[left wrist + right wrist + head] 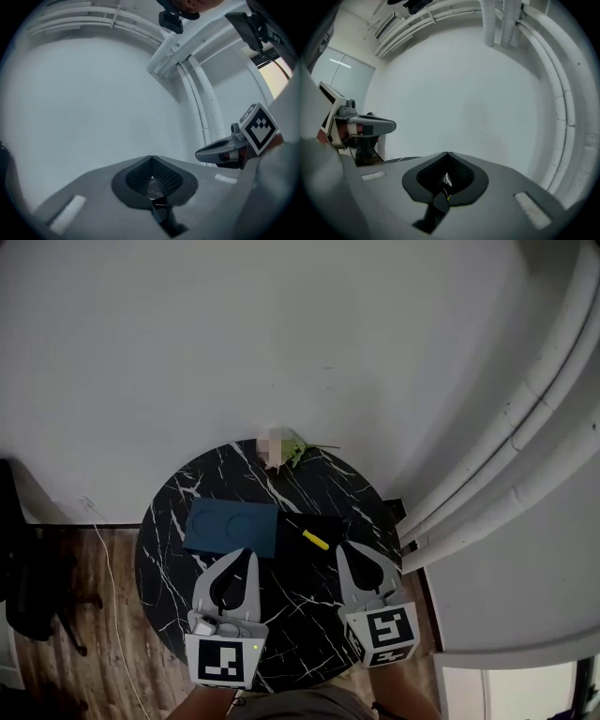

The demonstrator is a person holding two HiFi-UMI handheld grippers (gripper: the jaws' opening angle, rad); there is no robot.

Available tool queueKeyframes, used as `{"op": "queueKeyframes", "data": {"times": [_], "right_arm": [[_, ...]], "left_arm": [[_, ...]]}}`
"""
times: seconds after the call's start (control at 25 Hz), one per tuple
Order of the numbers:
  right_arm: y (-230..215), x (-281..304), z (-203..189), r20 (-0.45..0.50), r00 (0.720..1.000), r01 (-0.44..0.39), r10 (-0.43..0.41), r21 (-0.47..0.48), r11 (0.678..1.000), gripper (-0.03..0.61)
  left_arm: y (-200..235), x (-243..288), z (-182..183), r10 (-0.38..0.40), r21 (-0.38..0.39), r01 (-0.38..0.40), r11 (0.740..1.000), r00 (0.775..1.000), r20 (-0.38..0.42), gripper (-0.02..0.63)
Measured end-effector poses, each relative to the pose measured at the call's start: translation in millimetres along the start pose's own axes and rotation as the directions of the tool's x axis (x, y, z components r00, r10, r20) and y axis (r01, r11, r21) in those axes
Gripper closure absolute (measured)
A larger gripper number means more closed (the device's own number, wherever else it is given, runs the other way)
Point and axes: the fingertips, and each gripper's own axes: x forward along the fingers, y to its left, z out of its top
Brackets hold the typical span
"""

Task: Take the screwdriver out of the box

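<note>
Left tongs shut, tips meeting, nothing between them. Right tongs likewise: jaws together, empty. I hold both low over near side of round black marble table, pointing toward white wall. Yellow screwdriver lies in open black box, near right tongs' tips. Blue flat piece sits beside box, ahead of left tongs

We see a round black marble surface with white veins set close against a plain white wall, which rises just behind it. Left of the surface lies a brown wooden plank floor. A thin white cable trails across it, beside a dark bulky shape we cannot identify. Right of the surface, curved white pipes sweep upward. The light is soft and even.
</note>
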Motion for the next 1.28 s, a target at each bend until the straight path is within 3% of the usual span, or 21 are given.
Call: {"op": "queueKeyframes", "data": {"times": [0.28, 0.68, 1.04, 1.28], "right_arm": [[-11.8, 35.0, -5.3, -0.013, 0.997, -0.078, 0.078, -0.008, 0.997, 0.552], [-15.1, 86.0, -52.5, -0.128, 0.971, -0.203, 0.203, 0.014, 0.979, 0.543], [-7.4, 137.2, -117.3, -0.284, 0.912, -0.3, 0.295, 0.027, 0.954, 0.491], [2.0, 158.5, -155.6, -0.404, 0.855, -0.351, 0.326, 0.012, 0.936, 0.453]], "left_arm": [[2.6, 19.0, -6.9, 0.051, -0.004, -0.051, 0.999, 0.998, -0.028, 0.612], [13.6, 39.0, -52.3, 0.126, -0.039, -0.134, 0.99, 0.978, -0.166, 0.614], [22.8, 58.9, -102.6, 0.152, -0.098, -0.186, 0.978, 0.947, -0.282, 0.612], [43.7, 67.4, -128.8, 0.182, -0.109, -0.229, 0.967, 0.926, -0.332, 0.612]]}}
